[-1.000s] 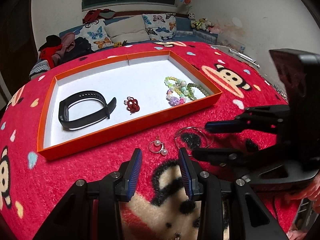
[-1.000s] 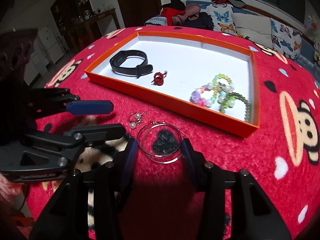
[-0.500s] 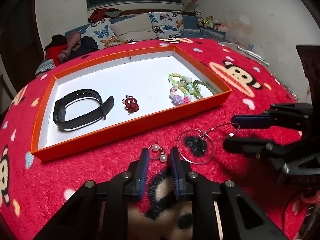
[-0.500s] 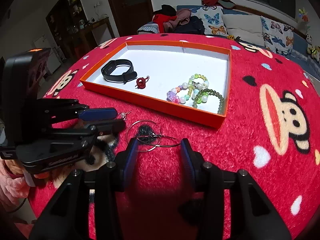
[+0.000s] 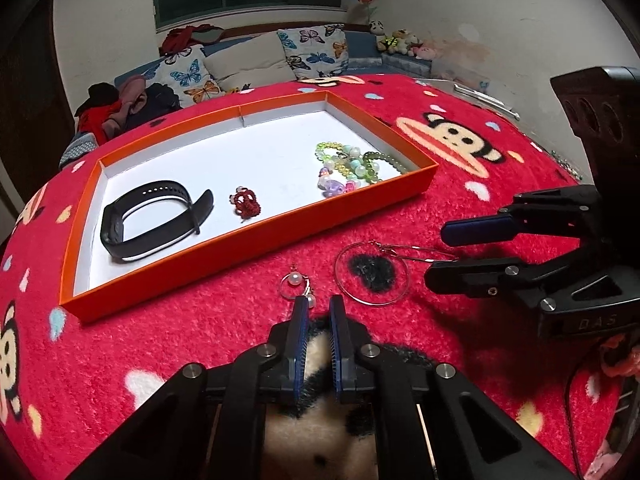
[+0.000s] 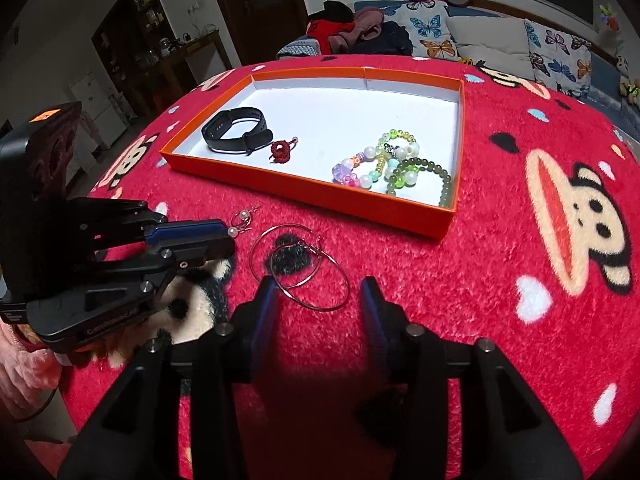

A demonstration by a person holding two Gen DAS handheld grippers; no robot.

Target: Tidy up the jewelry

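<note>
The pearl earrings (image 5: 298, 285) lie on the fuzzy red monkey-print blanket (image 5: 460, 184), just before the orange tray (image 5: 248, 240). The left gripper (image 5: 318, 308) has its jaws nearly closed, one pearl at its left tip; whether it is pinched I cannot tell. Beside them lie thin wire hoop earrings (image 6: 298, 266), between the right gripper's (image 6: 318, 292) open jaws, which have just been widening. The white-floored tray holds a black rubber wristband (image 5: 154, 220), a red knotted charm (image 5: 246, 204) and glossy beaded bracelets (image 5: 354, 166). Butterfly cushions (image 5: 312, 54) line a sofa behind.

butterfly pillows (image 5: 308, 50), plush toys (image 5: 396, 38), red monkey blanket (image 6: 520, 248)
</note>
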